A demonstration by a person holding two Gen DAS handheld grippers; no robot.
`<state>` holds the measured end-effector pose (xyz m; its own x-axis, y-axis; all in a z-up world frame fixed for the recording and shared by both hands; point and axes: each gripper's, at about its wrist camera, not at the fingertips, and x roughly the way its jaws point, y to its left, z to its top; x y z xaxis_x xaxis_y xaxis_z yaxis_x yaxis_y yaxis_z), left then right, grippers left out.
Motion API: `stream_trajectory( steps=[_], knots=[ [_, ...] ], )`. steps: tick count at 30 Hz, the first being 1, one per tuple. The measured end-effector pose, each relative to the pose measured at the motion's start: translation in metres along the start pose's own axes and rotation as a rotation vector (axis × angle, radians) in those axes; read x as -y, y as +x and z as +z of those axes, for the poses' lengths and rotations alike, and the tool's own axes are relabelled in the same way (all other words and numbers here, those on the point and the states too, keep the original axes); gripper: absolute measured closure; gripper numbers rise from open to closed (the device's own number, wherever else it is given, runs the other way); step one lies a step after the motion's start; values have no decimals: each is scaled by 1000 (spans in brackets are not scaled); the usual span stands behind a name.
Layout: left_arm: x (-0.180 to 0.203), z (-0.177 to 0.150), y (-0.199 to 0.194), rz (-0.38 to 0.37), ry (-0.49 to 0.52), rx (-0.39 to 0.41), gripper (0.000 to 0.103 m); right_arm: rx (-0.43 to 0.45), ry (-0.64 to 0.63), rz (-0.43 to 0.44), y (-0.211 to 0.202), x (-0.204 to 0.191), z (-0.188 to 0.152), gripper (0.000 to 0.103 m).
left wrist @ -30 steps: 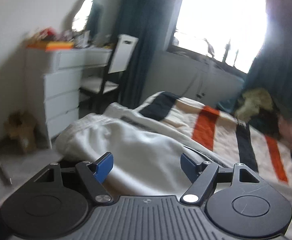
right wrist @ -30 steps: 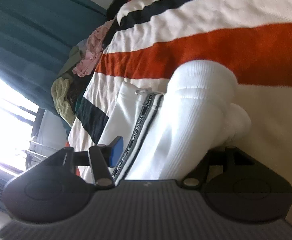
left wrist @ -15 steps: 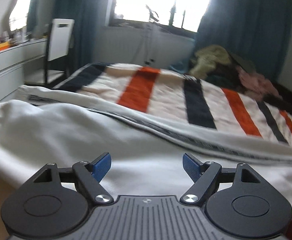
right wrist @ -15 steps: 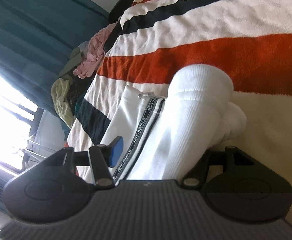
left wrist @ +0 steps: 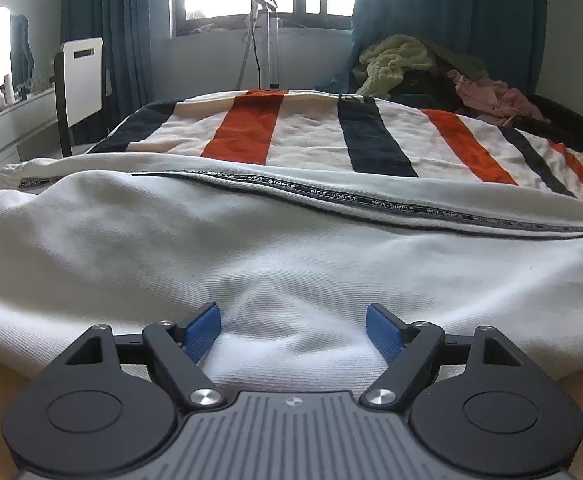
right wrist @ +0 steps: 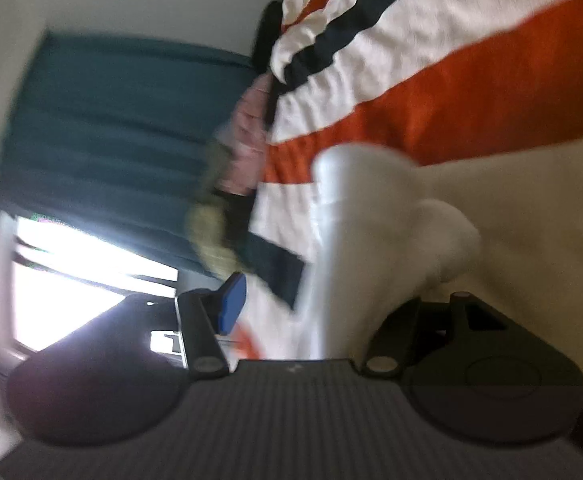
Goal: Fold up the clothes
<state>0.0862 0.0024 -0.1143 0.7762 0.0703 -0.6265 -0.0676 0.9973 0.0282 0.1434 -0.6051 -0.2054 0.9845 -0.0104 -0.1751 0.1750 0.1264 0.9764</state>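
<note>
Hovering left gripper (left wrist: 293,330) agape — white trousers (left wrist: 291,248) beneath.

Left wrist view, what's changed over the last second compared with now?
The left hand-held gripper swung from the dresser side to face the window, dropping low over the white trousers, jaws open and empty. The right hand-held gripper rolled slightly; the white cuff stayed between its fingers.
</note>
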Motion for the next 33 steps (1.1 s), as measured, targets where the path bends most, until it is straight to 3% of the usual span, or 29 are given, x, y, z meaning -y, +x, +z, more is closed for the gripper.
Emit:
stream_trajectory(
  steps=[2, 5, 8, 13, 15, 17, 18, 19, 27, 33],
  knots=[
    [1, -1, 0, 6, 8, 5, 22, 2, 8, 48, 0, 0, 3, 42],
    [0, 0, -1, 8, 6, 12, 21, -14, 1, 39, 5, 1, 3, 43],
    [-2, 0, -1, 10, 3, 19, 21, -33, 23, -34, 12, 10, 5, 43],
    [-3, -1, -1, 16, 4, 26, 21, -166, 11, -200, 31, 24, 4, 45],
    [-3, -1, 0, 17, 3, 30, 21, -166, 8, -200, 34, 24, 3, 46],
    [-4, -1, -1, 18, -2, 37, 21, -157, 7, -189, 35, 22, 4, 55],
    [-4, -1, -1, 18, -2, 37, 21, -152, -19, -204, 36, 19, 4, 78],
    [-4, -1, -1, 18, -2, 36, 21, -148, -56, -226, 36, 15, 4, 90],
    [-4, -1, -1, 25, 6, 31, 21, -70, -279, -263, 35, -27, -4, 91],
    [-3, 1, -1, 30, 5, 24, 21, -16, -453, -205, 25, -61, -12, 92]
  ],
)
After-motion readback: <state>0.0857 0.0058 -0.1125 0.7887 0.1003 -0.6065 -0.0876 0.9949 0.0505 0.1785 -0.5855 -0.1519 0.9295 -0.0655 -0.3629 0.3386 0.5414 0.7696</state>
